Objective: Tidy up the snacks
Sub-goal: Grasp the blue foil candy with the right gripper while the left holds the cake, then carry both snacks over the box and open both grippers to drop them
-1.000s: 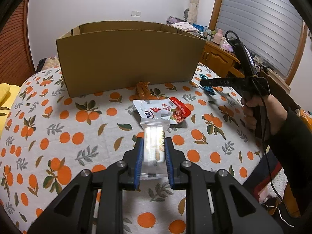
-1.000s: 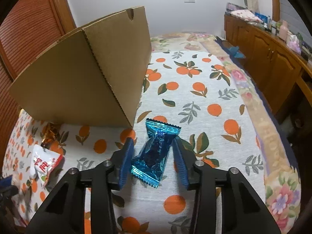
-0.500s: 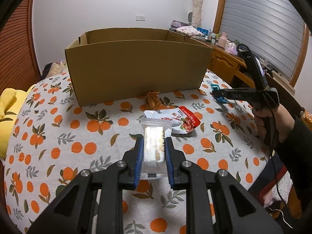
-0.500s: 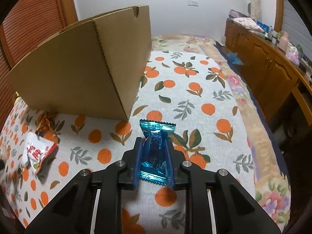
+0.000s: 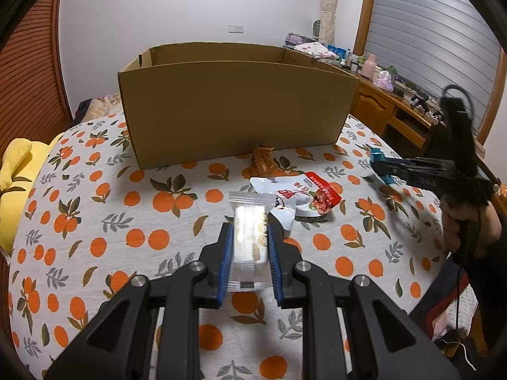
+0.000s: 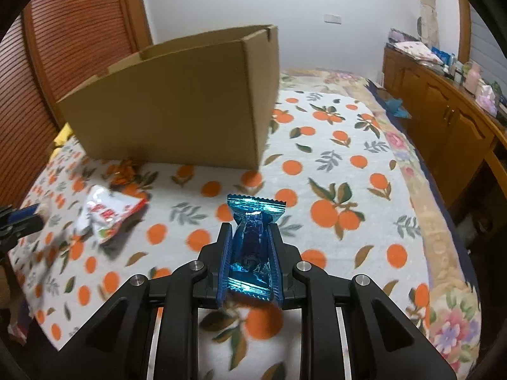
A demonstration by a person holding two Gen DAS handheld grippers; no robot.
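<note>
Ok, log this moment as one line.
left tool: shut on clear-wrapped snack | right tool: shut on blue candy | cardboard box: open | red-and-white pouch: on tablecloth

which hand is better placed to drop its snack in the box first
Probably the left. The left gripper, shut on the clear-wrapped snack, faces the box squarely. The right gripper, holding the blue candy, sits off the box's corner.

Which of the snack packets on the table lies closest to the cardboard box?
The orange-brown packet, lying right at the foot of the cardboard box; the white-and-red pouch lies farther from it.
</note>
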